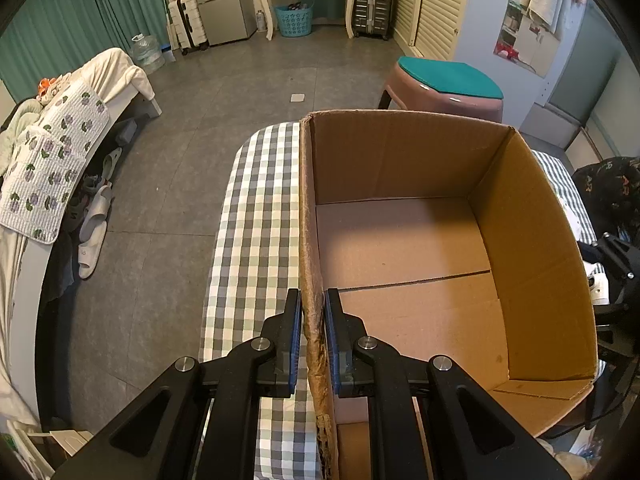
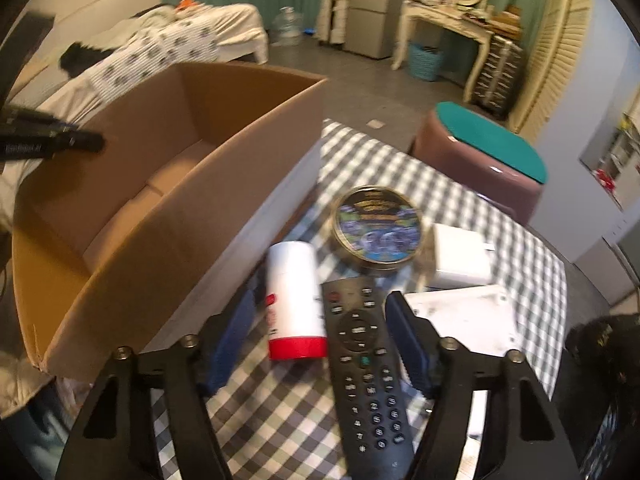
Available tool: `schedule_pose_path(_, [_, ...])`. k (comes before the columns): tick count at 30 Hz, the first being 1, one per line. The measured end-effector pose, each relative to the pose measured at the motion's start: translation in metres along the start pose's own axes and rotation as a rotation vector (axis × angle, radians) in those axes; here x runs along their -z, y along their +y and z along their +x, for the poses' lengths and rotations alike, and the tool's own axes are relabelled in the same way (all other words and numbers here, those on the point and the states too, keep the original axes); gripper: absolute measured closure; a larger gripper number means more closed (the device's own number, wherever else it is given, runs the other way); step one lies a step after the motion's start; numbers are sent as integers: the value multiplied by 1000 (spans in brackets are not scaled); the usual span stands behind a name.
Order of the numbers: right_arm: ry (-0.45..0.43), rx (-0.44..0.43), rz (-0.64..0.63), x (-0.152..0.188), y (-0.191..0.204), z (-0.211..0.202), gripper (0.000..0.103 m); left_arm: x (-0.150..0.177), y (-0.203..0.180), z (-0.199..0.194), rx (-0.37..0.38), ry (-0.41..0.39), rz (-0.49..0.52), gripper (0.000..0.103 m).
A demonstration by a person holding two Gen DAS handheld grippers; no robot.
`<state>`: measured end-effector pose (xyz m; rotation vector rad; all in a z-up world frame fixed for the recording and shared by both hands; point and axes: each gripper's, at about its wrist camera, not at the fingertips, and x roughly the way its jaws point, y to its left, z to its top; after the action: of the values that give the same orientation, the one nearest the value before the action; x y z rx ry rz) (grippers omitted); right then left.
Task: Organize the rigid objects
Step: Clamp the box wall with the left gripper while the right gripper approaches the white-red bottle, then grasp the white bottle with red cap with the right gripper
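White bottle (image 2: 294, 294) and remote (image 2: 366, 360) lie between right fingers (image 2: 408, 340), seemingly untouched.

Both handheld grippers are matte black, with angular linkage arms joined by round silver screw heads. Left gripper (image 1: 313, 340) and right gripper (image 2: 320, 344) each carry two fingers (image 1: 294, 336) faced with blue pads.

Legible text, by item:
- Remote control (image 2: 366, 364): keypad carries digits; "2" and "0" can be made out, the rest blurred.
- White bottle with red cap (image 2: 293, 300): red label mark, unreadable.
- Round tin (image 2: 378, 227): gold lettering on lid, too blurred to read.
- Cardboard box (image 1: 420, 248): no print visible.
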<state>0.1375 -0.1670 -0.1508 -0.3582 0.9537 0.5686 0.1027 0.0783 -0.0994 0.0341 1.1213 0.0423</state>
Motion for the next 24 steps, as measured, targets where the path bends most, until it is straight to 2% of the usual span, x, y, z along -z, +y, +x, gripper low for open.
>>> schedule_pose_path(3, [25,-5,-15,1,2,11,48,0,0,1,-4,0,2,92])
schedule_pose_path(5, [42,-18,-20,2,4,19,55,0,0,1,-5,1,0,92])
schedule_pose_path(9, [65,-33,-29,7,11,28,59,1,0,2,-7,3,3,92])
schedule_pose_path(12, [72,-11,-50,9,17,34,60,1,0,1,-7,2,3,92])
schedule_pose_path(24, [83,3,-2,14,17,37,67,0,0,2,-12,1,11,92])
